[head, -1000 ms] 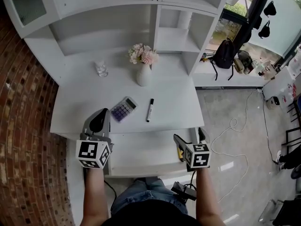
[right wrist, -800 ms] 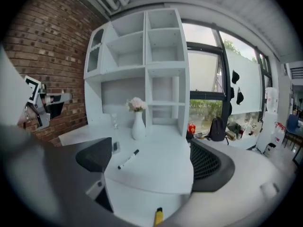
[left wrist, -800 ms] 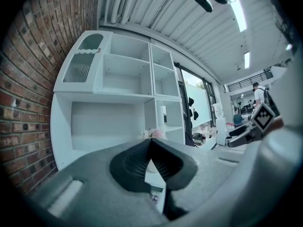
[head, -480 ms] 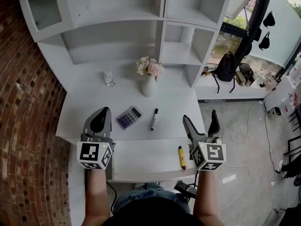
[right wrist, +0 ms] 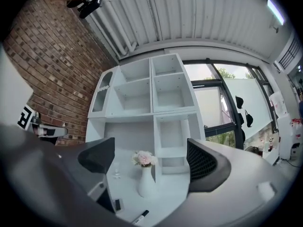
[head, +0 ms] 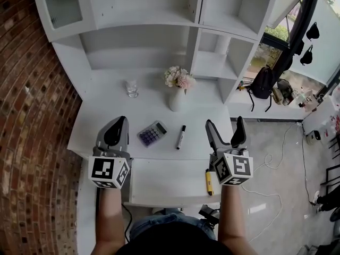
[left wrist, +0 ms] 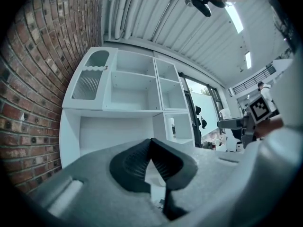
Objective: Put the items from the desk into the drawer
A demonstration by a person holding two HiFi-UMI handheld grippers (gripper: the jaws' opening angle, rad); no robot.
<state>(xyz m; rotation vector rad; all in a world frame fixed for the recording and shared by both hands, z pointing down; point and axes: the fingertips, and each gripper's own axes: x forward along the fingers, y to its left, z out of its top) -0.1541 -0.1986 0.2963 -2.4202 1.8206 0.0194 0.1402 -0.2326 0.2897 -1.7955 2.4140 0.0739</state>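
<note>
The drawer (head: 164, 182) stands pulled out below the white surface (head: 101, 129). 1 thing lies in it: a yellow marker (head: 209, 181) at the drawer's right end, lying roughly front to back, just beside the right gripper's marker cube.

On the surface, a white vase (head: 176, 100) holds a bunch of pale pink flowers (head: 179, 77). A small clear glass (head: 132, 88) stands well to the vase's left; I cannot tell whether anything is in it.

2 of the task's things lie on the surface in front of the vase. One is a grey calculator (head: 152, 133) with purple keys, turned at a slant. The other is a slim black pen (head: 180, 137) just to its right, its length running toward the vase. The 2 are near each other but apart.

The left gripper (head: 120, 122) hovers over the left front part of the surface, its fingers clenched together on nothing. The right gripper (head: 224, 123) is above the right front edge. Its fingers are released and wide apart, having just narrowed a little, with nothing between them.
</note>
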